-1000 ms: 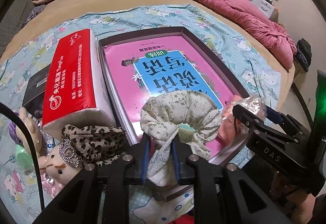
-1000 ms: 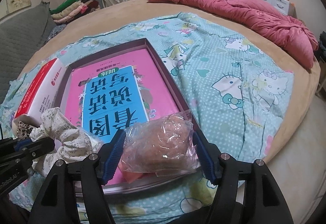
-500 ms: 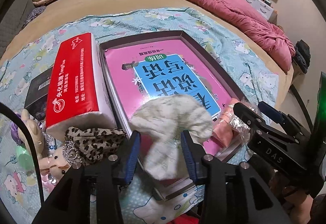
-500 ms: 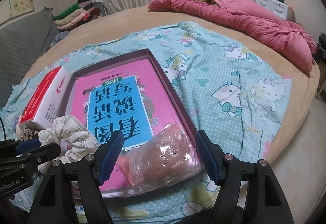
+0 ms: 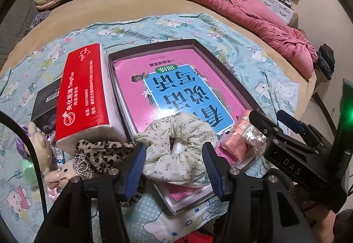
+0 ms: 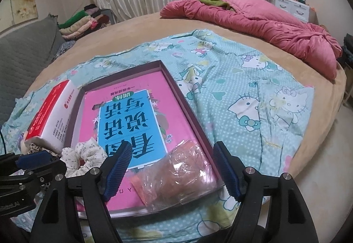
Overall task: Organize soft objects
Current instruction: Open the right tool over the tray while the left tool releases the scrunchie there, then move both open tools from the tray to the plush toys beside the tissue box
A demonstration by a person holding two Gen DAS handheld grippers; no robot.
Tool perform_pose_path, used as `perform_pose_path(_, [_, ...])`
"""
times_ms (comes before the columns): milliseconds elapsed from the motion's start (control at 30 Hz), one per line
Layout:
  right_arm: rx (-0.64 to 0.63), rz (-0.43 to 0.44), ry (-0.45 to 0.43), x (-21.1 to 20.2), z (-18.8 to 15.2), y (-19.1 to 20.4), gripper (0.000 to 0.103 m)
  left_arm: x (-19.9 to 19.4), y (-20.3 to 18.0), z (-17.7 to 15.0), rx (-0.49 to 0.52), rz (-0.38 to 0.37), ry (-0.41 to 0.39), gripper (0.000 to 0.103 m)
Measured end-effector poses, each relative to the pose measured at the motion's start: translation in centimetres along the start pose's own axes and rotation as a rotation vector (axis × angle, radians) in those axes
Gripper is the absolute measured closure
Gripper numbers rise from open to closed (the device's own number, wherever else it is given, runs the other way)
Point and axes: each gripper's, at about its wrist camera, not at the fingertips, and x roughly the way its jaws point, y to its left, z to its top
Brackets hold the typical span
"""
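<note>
A cream floral scrunchie (image 5: pixel 176 145) lies on the near left corner of the shallow box (image 5: pixel 222 66) with the pink book (image 5: pixel 176 88). It also shows in the right wrist view (image 6: pixel 83 157). My left gripper (image 5: pixel 174 168) is open, its jaws on either side of the scrunchie and apart from it. A clear plastic bag of peach-coloured soft stuff (image 6: pixel 176 170) lies on the box's near right corner (image 5: pixel 240 143). My right gripper (image 6: pixel 174 170) is open, jaws wide around the bag.
A red tissue pack (image 5: pixel 83 97) lies left of the box. A leopard-print scrunchie (image 5: pixel 103 150), a small plush rabbit (image 5: pixel 66 170) and a black box (image 5: pixel 44 101) lie at the near left. A pink quilt (image 6: pixel 264 20) is heaped far right on the bed.
Both grippers have opened. The left let go of the cream scrunchie, which dropped onto the box corner. The right let go of the plastic bag and drew back a little.
</note>
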Motion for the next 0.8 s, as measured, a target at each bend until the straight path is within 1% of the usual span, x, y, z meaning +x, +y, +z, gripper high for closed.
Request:
perform_pose_path(167, [-0.002, -0.005, -0.001, -0.1, 0.0, 0.0, 0.026, -0.9, -0.1, 0.0, -0.002, 0.0, -0.014, 0.044])
perform_pose_path(333, [0.0, -0.015, -0.015, -0.3, 0.0, -0.2, 0.025, -1.7, -0.1, -0.1, 0.007, 0.021, -0.027, 0.039])
perform_pose_path(500, [-0.001, -0.021, -0.018, -0.3, 0.0, -0.1, 0.025, -2.9, 0.1, -0.6, 0.008, 0.041, -0.048, 0.039])
perform_pose_path(800, [-0.013, -0.011, -0.065, -1.2, 0.2, 0.2, 0.024, -4.7, 1.6, -0.9, -0.018, 0.062, -0.077, 0.037])
